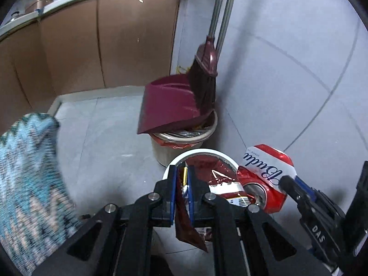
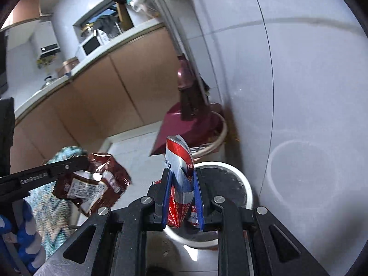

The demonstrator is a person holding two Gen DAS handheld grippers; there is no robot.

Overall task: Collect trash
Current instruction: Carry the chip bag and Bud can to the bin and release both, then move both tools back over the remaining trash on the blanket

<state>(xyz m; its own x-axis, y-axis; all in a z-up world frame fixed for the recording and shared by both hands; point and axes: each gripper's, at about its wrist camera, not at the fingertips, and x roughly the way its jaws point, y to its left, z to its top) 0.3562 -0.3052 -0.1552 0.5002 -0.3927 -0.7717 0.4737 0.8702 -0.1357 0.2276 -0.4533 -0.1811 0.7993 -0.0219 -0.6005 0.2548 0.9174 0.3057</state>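
Over the white bin (image 1: 202, 153): left tool (image 1: 182, 184) clamping wrapper (image 2: 96, 181), right tool (image 2: 181, 193) (likewise closed) clamping can (image 2: 179, 161).

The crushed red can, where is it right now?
The crushed can is clamped in the right gripper, above the white bin, beside the wrapper.

The left gripper (image 1: 182, 184) points forward and down, its two blue-padded fingers (image 1: 173, 191) drawn close together, pinching a thin brown wrapper (image 1: 184, 220) between them. The right gripper (image 2: 181, 197) sits just beside it on the right, tilted the same way, its fingers (image 2: 166, 197) closed against the sides of a crushed red and white can (image 2: 180, 161) that stands up above the fingertips
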